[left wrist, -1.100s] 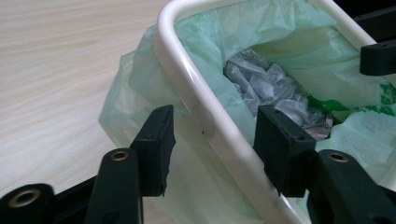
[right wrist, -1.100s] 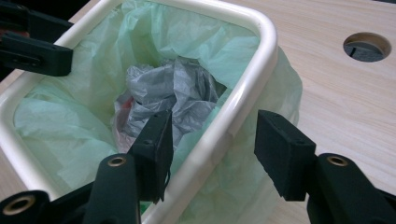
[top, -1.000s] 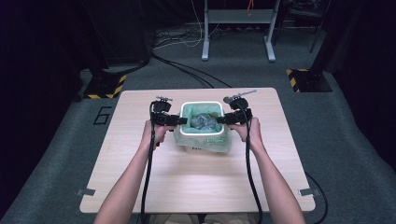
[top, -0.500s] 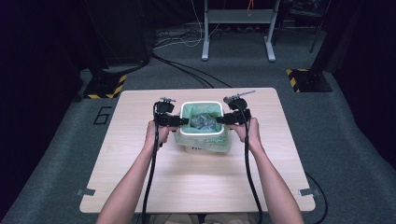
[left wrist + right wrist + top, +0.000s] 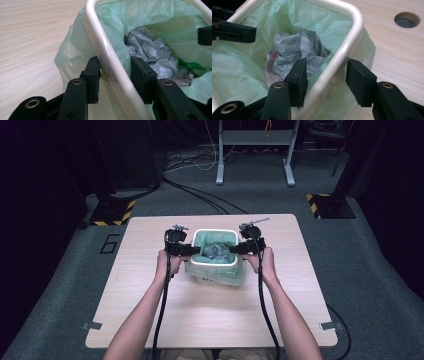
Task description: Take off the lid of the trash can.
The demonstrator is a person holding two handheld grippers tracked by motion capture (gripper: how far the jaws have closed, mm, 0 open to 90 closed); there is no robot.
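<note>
A small white bin (image 5: 216,231) lined with a pale green bag (image 5: 227,275) stands mid-table, with crumpled grey plastic (image 5: 216,251) inside. My left gripper (image 5: 196,251) straddles the bin's left rim (image 5: 95,30). Its jaws have just been closing: the outer pad touches the rim, and the inner pad stands slightly off the liner beside the grey plastic (image 5: 150,50). My right gripper (image 5: 234,249) straddles the opposite rim (image 5: 354,27), open, with gaps on both sides after opening a touch. The grey plastic (image 5: 292,50) lies beyond its inner jaw.
The bin rests on a light wooden table (image 5: 210,320) with a round cable hole (image 5: 407,20) close to the right gripper. Both forearms reach in from the near edge, cables trailing. Behind the table on the floor are cables and a metal stand (image 5: 255,140).
The left gripper's jaws have narrowed around the bin's rim. Both hands and the bin stay where they were.
</note>
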